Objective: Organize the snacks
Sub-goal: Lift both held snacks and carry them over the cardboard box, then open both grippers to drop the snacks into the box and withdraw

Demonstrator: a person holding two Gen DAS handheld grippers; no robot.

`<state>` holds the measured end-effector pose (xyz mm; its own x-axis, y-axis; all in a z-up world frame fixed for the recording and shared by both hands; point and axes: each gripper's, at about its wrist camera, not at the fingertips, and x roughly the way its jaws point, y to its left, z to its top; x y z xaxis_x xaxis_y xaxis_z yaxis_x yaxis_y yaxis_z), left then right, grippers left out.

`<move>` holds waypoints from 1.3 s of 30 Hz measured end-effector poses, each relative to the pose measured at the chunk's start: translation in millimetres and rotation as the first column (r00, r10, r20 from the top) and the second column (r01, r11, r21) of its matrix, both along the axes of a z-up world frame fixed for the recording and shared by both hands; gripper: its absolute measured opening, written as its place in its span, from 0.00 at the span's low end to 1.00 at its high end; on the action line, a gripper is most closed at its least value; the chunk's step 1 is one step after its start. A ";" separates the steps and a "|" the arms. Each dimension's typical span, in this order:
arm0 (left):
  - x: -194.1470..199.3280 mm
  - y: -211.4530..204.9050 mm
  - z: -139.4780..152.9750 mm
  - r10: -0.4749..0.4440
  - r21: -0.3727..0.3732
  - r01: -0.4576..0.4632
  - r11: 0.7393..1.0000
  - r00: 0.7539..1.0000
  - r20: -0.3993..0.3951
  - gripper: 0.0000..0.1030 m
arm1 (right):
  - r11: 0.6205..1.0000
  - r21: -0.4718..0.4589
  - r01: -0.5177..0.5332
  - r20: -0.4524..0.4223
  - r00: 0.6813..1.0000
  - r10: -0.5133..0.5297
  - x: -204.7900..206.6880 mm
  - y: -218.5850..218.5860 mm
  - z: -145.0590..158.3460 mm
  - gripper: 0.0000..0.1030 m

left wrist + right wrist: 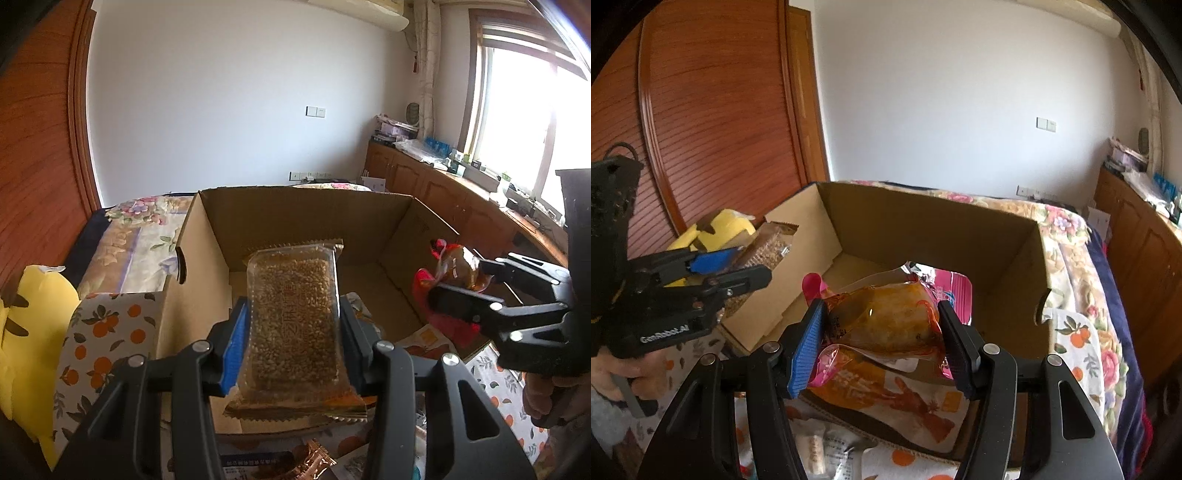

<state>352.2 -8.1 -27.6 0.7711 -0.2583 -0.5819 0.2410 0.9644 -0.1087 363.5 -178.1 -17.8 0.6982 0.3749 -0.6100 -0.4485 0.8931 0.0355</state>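
My left gripper [291, 339] is shut on a clear pack of puffed-grain bars [293, 317], held upright over the near left part of the open cardboard box [295, 206]. My right gripper [882, 339] is shut on a red and orange snack pouch [886, 321], held over the box [923, 218] near its front. The right gripper [458, 288] with the pouch [447, 266] also shows at the right of the left wrist view. The left gripper [738, 266] with the grain pack [768, 247] shows at the left of the right wrist view.
A pink pack [955, 291] and an orange pouch [901, 398] lie in the box. Loose snack packs [299, 461] lie on the orange-print cloth [99, 332] in front. A yellow plush toy [29, 332] sits left. A floral bedspread [1071, 258] surrounds the box.
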 end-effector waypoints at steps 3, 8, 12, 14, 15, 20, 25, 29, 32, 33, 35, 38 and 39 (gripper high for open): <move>-1.7 -1.9 -1.2 0.004 0.000 -0.004 1.000 1.000 0.000 0.46 | 1.000 -0.007 0.000 -0.019 1.000 0.000 5.3 -0.6 -6.2 0.60; -1.3 -4.0 -3.1 0.007 0.021 -0.007 1.000 1.000 0.000 0.46 | 1.000 -0.015 0.009 -0.037 0.999 -0.010 8.5 -4.2 -14.0 0.61; -0.9 -2.3 -2.5 0.016 0.010 -0.016 1.000 1.000 -0.004 0.47 | 1.000 -0.009 0.011 -0.054 0.998 -0.011 12.7 -4.0 -17.4 0.64; -0.8 -0.1 0.5 0.018 0.002 -0.018 1.000 1.000 -0.002 0.47 | 1.000 0.006 0.010 -0.070 0.997 -0.010 16.7 -8.2 -16.6 0.64; -2.7 0.5 4.4 0.021 -0.002 -0.021 1.000 1.000 0.009 0.47 | 1.000 0.006 0.017 -0.058 0.998 -0.017 16.6 -9.3 -14.2 0.64; -11.7 2.1 17.1 0.011 0.006 -0.012 1.000 0.999 0.039 0.47 | 1.000 0.009 0.022 -0.040 0.999 -0.021 9.5 -10.9 -7.3 0.72; -34.7 2.7 28.3 0.002 0.043 -0.005 0.999 0.997 0.077 0.47 | 0.999 0.037 0.018 -0.016 1.000 -0.017 -19.6 -17.4 4.7 0.72; -60.7 1.7 28.5 -0.022 0.076 0.015 0.997 0.996 0.089 0.47 | 0.999 0.054 0.005 -0.010 1.000 -0.004 -53.3 -21.0 8.9 0.72; -78.0 2.4 24.4 -0.035 0.068 0.029 0.997 0.996 0.082 0.47 | 0.998 0.062 -0.002 -0.003 1.000 0.003 -80.4 -23.5 8.9 0.72; -83.3 2.3 22.0 -0.041 0.065 0.036 0.997 0.996 0.076 0.47 | 0.998 0.068 -0.003 -0.007 1.000 0.004 -86.5 -23.8 7.9 0.72; -90.9 1.3 15.8 -0.048 0.071 0.044 0.997 0.997 0.056 0.47 | 0.997 0.077 -0.006 -0.020 1.000 0.008 -100.9 -25.1 3.9 0.72; -102.5 -0.7 6.7 -0.054 0.088 0.051 0.995 0.998 0.033 0.47 | 0.998 0.067 -0.004 -0.032 0.999 0.007 -114.1 -23.9 -3.6 0.72; -105.9 -1.5 4.7 -0.054 0.092 0.051 0.994 0.998 0.030 0.47 | 0.998 0.065 -0.004 -0.037 0.999 0.006 -117.3 -24.8 -6.0 0.72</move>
